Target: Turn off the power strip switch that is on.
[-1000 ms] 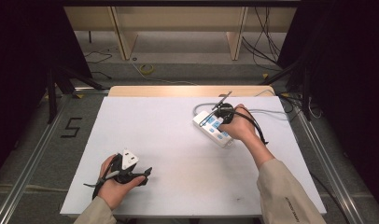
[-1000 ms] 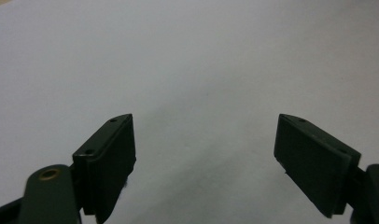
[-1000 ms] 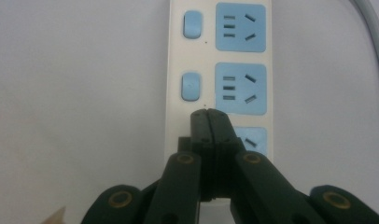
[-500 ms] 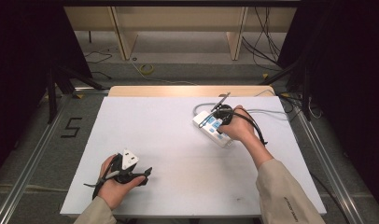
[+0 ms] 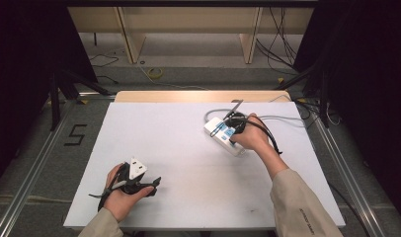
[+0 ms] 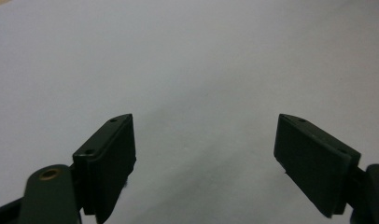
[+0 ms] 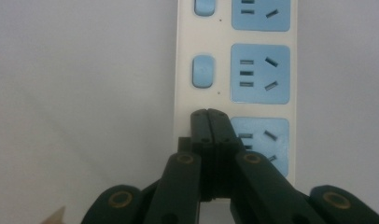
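A white power strip (image 5: 219,129) with blue sockets and blue switches lies at the back right of the white table (image 5: 159,133). My right gripper (image 5: 230,131) is over it, held in the person's right hand. In the right gripper view its jaws are shut with nothing between them. The right gripper (image 7: 208,114) has its tips on the power strip (image 7: 186,70), beside the nearest socket (image 7: 271,140) and in line with the switches (image 7: 203,71). My left gripper (image 5: 155,183) lies low near the table's front left. In the left gripper view the left gripper (image 6: 204,149) stands open over bare table.
The strip's grey cable (image 5: 282,118) runs off to the right behind the hand. A wooden strip (image 5: 198,96) edges the table's back. Metal rails (image 5: 35,163) flank the table, with a "5" mark (image 5: 76,134) on the floor at left.
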Demonstrator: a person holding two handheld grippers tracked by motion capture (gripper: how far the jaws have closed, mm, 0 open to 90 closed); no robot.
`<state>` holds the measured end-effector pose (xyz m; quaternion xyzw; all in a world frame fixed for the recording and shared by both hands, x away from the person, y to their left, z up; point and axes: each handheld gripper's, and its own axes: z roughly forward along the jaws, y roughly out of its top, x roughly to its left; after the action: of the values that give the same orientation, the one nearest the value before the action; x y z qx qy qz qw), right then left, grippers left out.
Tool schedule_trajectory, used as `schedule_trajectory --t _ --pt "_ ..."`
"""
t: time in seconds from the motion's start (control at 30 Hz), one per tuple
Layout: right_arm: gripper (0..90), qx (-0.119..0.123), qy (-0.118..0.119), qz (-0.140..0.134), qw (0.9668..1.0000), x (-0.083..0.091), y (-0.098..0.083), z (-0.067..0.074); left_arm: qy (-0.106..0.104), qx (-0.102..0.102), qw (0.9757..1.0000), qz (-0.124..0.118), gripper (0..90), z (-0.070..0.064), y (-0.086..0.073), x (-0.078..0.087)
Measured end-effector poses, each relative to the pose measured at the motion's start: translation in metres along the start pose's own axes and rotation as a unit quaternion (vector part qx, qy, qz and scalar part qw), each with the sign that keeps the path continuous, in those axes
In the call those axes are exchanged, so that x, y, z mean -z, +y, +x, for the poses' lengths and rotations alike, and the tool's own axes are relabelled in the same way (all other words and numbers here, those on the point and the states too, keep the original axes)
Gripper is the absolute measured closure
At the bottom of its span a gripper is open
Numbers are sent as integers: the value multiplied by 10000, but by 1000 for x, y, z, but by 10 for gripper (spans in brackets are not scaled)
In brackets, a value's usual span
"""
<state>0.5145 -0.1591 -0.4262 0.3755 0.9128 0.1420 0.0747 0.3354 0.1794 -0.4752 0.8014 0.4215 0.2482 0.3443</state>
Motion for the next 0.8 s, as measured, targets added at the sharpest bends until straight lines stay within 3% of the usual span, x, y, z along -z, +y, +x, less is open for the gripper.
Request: schedule_trajectory --t 0.8 --pt "900 -77 -55 84 9999 -3 1 3 5 -16 10000 0 205 1 0 0"
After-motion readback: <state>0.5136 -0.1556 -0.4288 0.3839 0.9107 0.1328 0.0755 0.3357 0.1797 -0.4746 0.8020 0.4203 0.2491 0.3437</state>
